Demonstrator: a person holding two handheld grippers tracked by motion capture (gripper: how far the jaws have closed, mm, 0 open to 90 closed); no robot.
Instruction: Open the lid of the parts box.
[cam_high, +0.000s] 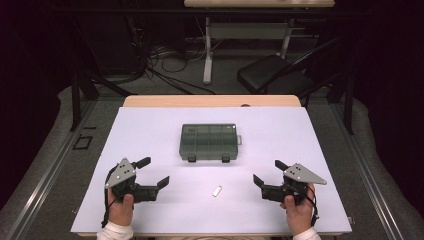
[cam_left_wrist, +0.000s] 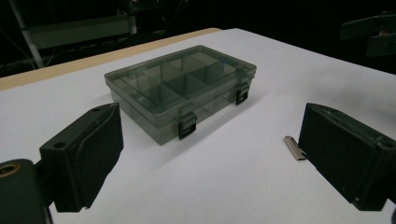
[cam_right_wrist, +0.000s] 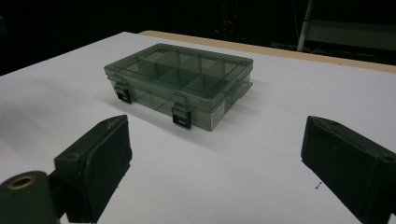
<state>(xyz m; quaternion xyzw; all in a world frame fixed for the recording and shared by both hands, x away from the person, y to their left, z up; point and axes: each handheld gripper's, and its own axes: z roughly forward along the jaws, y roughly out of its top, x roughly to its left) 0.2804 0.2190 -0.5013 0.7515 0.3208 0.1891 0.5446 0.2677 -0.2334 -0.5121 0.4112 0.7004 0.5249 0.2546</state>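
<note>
At the left of the high view, the left gripper (cam_high: 154, 172) rests low over the white table (cam_high: 150, 130), held from below by a hand (cam_high: 121, 207); its jaws stand wide apart with nothing between them, and they point in toward the middle. Its own view looks along those jaws at the box (cam_left_wrist: 182, 91), a smoky, see-through case with inner dividers, its lid down and two black latches (cam_left_wrist: 187, 127) on the near side apparently fastened. In the middle of the table the box (cam_high: 208, 141) lies flat, well apart from both grippers. Nearer the person, between the two grippers, a small pale piece (cam_high: 217, 191) lies loose on the table; in the left gripper view it sits just beside the right-hand jaw, and what it is I cannot tell. At the right, the right gripper (cam_high: 267, 173) mirrors the other: jaws spread wide, empty, aimed inward. The work looks to be at its very start, a ready pose before any contact. A likely next move is a reach to the box, one gripper steadying the body while the other works a latch, which calls for a fine, narrow bite on a small tab.
</note>
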